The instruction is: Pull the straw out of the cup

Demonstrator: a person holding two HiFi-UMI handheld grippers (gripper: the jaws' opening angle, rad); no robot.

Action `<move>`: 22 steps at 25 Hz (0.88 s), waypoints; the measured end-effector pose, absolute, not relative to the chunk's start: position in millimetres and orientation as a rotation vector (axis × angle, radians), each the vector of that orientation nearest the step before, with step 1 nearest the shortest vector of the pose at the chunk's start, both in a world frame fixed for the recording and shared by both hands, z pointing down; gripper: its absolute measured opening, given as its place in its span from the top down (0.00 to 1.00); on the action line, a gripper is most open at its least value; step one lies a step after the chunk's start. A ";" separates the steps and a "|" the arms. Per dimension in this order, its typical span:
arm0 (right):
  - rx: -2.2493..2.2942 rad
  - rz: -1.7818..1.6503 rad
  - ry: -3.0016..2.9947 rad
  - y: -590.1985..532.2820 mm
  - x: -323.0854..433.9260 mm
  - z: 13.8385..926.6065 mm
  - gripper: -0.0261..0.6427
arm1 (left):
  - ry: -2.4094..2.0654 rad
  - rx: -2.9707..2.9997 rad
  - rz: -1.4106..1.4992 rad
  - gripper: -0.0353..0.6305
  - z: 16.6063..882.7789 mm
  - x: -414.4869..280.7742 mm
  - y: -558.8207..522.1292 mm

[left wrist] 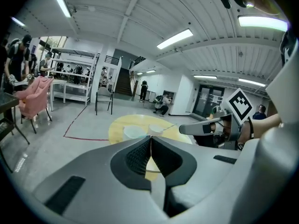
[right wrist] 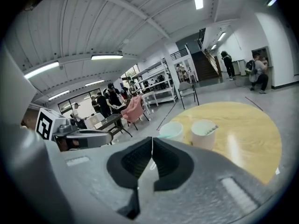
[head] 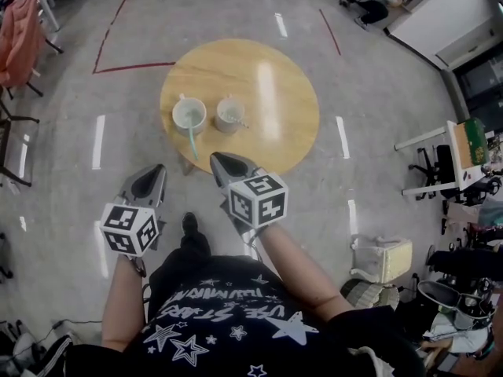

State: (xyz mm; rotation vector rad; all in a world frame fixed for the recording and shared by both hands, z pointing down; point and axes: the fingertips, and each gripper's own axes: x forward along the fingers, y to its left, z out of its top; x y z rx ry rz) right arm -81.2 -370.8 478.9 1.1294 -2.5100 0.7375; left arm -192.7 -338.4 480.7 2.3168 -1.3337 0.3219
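The left tool has its jaws pressed together with nothing between the ribbed dark pads, as its own view shows. The right tool is likewise closed and empty. Both are smooth grey plastic wedges, each carrying a cube of black-and-white square markers. They hang side by side but apart, short of the cups, the left one over the floor and the right one with its tip against the near rim of the surface. That surface is a round top of pale glossy wood streaked with lamp reflections. On its left half stand two white cylindrical cups close together, with open wood between them and the tools. The left cup holds a teal straw that leans out over its near rim towards the near edge. The right cup has a pale straw across its rim. Around lies a polished grey floor marked with red tape lines, and a pink cloth drapes a chair at far left.
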 end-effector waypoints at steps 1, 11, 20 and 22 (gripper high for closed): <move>1.128 0.747 -2.499 -375.7 -84.3 482.0 0.96 | -1.324 2.318 0.325 0.93 483.2 -194.1 -343.9; 1.066 0.767 -2.408 -412.7 -122.2 501.2 0.68 | -1.256 2.324 0.364 0.94 498.4 -206.8 -381.1; 1.071 0.744 -2.281 -432.5 -140.3 533.4 0.68 | -1.215 2.306 0.363 0.94 514.3 -219.1 -403.7; 1.064 0.730 -2.261 -435.8 -142.9 535.0 0.68 | -1.216 2.306 0.360 0.94 510.6 -222.8 -410.3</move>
